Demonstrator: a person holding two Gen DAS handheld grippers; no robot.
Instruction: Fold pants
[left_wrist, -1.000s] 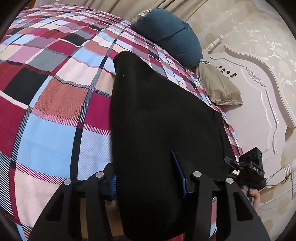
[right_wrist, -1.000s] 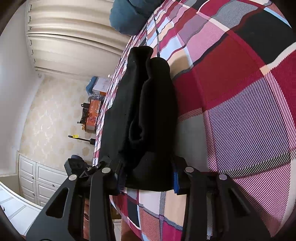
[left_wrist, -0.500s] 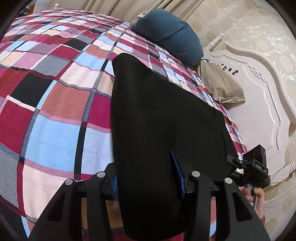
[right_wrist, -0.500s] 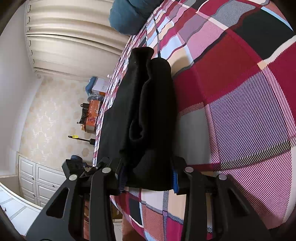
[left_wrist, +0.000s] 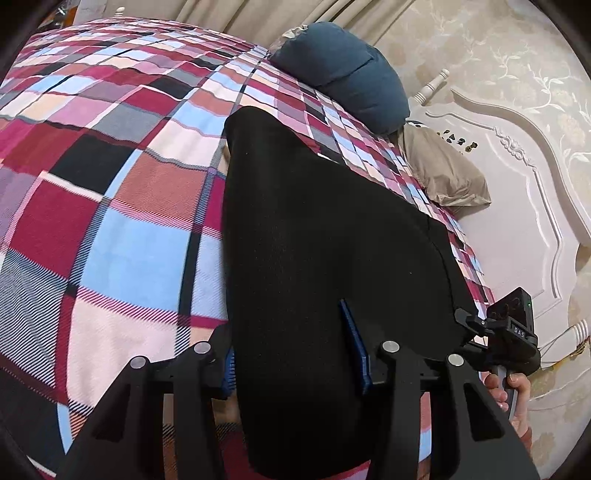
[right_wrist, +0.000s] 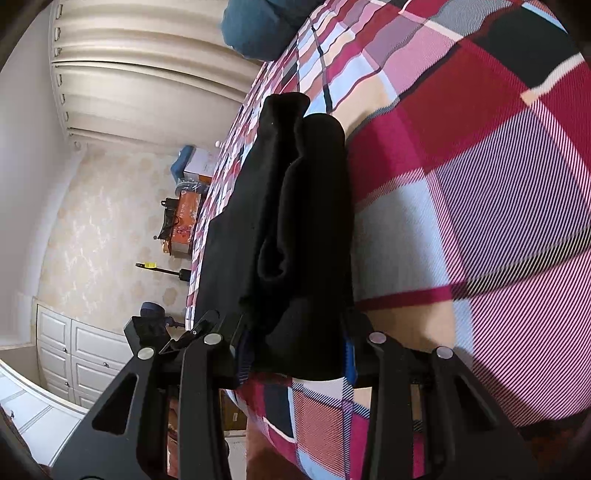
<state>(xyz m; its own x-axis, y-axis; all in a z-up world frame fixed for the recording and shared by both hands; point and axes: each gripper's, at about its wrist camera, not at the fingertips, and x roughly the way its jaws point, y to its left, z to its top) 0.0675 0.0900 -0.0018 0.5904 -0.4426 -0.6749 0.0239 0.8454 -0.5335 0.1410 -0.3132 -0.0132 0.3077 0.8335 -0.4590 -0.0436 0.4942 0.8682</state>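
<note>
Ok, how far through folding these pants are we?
Done: the black pants lie as one narrow doubled strip on the plaid blanket, layers stacked in the right view. In hand: the left tool and right tool each grip the near end. Left: probably carrying that end toward the far end near the blue pillow.

Left gripper (left_wrist: 295, 354): matte black struts, silver screw heads, blue pads on the fingers (left_wrist: 354, 350). Right gripper (right_wrist: 295, 350): same build.
</note>
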